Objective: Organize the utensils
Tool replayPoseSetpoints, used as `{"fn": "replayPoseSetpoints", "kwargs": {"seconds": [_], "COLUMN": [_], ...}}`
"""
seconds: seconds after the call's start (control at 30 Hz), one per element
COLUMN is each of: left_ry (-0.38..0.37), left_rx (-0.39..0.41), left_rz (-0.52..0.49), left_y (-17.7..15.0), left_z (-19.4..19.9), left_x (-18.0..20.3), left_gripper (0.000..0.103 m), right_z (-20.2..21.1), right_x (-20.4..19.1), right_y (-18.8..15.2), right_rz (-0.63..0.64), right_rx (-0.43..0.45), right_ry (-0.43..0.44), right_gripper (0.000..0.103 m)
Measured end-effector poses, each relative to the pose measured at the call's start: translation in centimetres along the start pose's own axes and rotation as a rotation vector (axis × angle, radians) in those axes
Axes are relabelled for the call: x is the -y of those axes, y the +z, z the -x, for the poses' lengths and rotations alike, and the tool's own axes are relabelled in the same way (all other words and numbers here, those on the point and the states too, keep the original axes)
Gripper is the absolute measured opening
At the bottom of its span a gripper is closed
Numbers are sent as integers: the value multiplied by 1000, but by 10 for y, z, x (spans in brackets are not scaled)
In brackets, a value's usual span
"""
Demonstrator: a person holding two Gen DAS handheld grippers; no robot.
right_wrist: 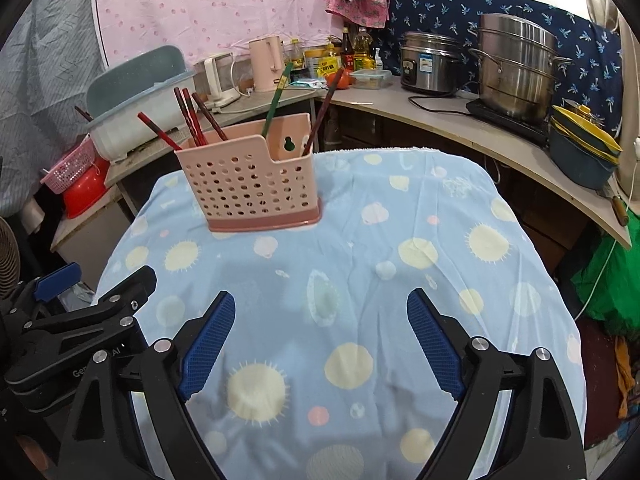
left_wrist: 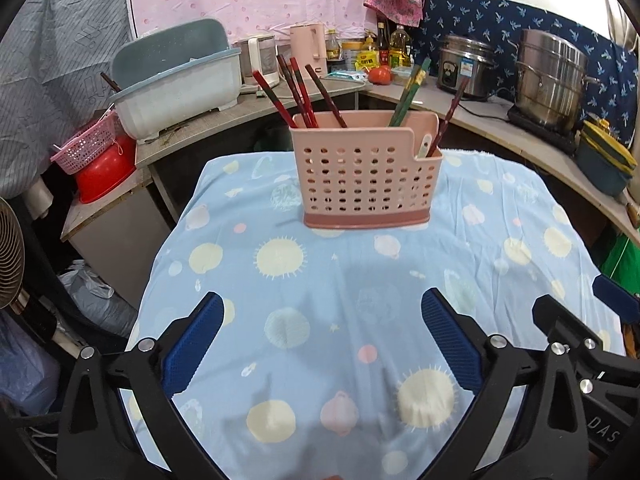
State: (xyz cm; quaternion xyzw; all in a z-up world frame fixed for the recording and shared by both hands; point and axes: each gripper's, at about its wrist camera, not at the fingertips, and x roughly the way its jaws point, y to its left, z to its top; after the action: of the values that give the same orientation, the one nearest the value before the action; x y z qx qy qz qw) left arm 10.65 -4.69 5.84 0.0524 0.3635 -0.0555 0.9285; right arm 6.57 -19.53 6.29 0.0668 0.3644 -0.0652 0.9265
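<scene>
Two gripper bodies lettered | left gripper (right_wrist: 96, 292): "Gen… AI" | right gripper (left_wrist: 592, 300): "DAS"

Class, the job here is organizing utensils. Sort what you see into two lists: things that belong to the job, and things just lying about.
Belongs to the job:
- pink utensil holder
- red chopsticks
- green chopsticks
- left tongs, open and empty
- right tongs, open and empty

Just lying about:
- steel steamer pot
- rice cooker
- pink kettle
- blue dish rack
</scene>
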Motion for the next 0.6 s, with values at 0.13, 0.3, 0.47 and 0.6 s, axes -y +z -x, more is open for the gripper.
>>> {"fn": "replayPoseSetpoints", "kwargs": {"seconds": [0.13, 0.3, 0.47, 0.6], "left_ry": [-4, -1, -1, 4], "left_rx": [-19, -30, -41, -39], "left_rz": [8, 9, 14, 19], "left_y": [-11, -21, -28, -30], "left_z": [1, 2, 3, 4], "left_x": [-1, -1, -3, -4], "left_gripper": [96, 96, 96, 96], "right_z": [2, 2, 1, 0], "right_x": [2, 4, 6, 5], "right_y": [-11, -20, -25, -30], "right_rz": [0, 2, -6, -3], "right_rx": [-7, -17, -26, -34], "right_ry": [-19, -29, -25, -28], "right_gripper": [85, 85, 85, 85]}}
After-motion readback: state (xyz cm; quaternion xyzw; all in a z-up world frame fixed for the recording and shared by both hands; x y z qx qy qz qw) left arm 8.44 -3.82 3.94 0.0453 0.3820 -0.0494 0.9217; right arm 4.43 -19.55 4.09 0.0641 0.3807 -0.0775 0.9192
